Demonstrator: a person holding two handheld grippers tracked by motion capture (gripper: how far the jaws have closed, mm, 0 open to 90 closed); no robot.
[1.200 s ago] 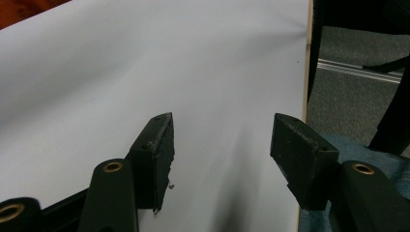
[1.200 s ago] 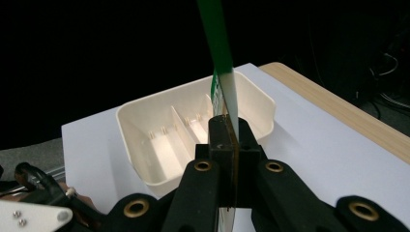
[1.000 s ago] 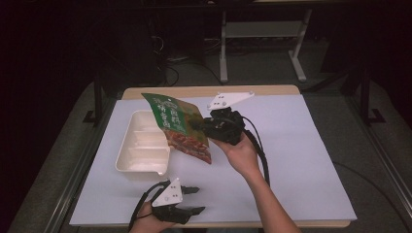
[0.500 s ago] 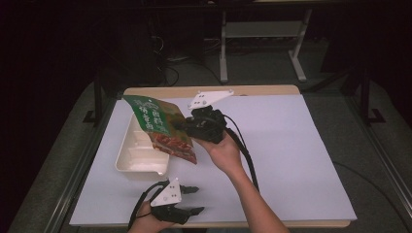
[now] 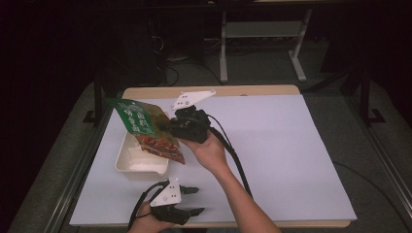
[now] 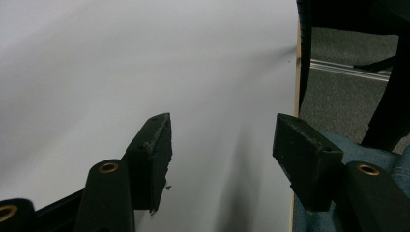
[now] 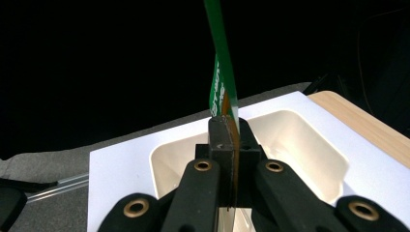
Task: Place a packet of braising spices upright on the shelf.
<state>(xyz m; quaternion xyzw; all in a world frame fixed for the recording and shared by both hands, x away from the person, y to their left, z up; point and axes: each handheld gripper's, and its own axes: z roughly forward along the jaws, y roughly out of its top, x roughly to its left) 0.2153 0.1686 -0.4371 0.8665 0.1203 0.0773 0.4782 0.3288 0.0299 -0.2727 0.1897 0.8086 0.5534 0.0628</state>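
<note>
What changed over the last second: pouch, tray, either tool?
The right tool, shut on the green snack pouch, carried it leftward across the high view, from the tray's right edge to above the cream tray. No grip was taken or released. The left tool stayed near the table's front edge, open, nothing between its jaws. The tray kept its spot on the white table cover.

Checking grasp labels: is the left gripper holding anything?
No, in the left gripper view the left gripper has its jaws apart with only the white table cover between them.
</note>
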